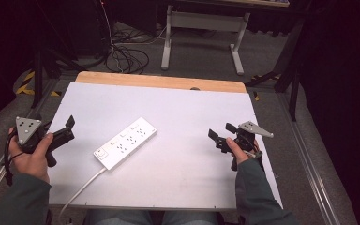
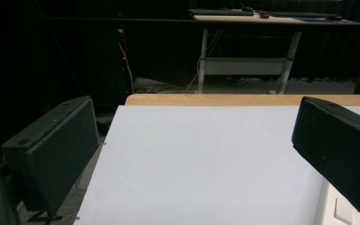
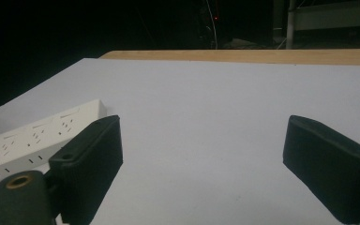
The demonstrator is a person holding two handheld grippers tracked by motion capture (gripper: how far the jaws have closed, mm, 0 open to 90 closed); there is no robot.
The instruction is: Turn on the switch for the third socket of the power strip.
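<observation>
We hold the left gripper (image 1: 64, 127) and right gripper (image 1: 221, 132) wide open and empty, flanking the white power strip (image 1: 125, 142), which lies mid-table on the white board (image 1: 187, 112), its markings unreadable.

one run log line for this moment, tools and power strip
left tool: open, empty, left of strip | right tool: open, empty, right of strip | power strip: flat on white board, untouched
</observation>
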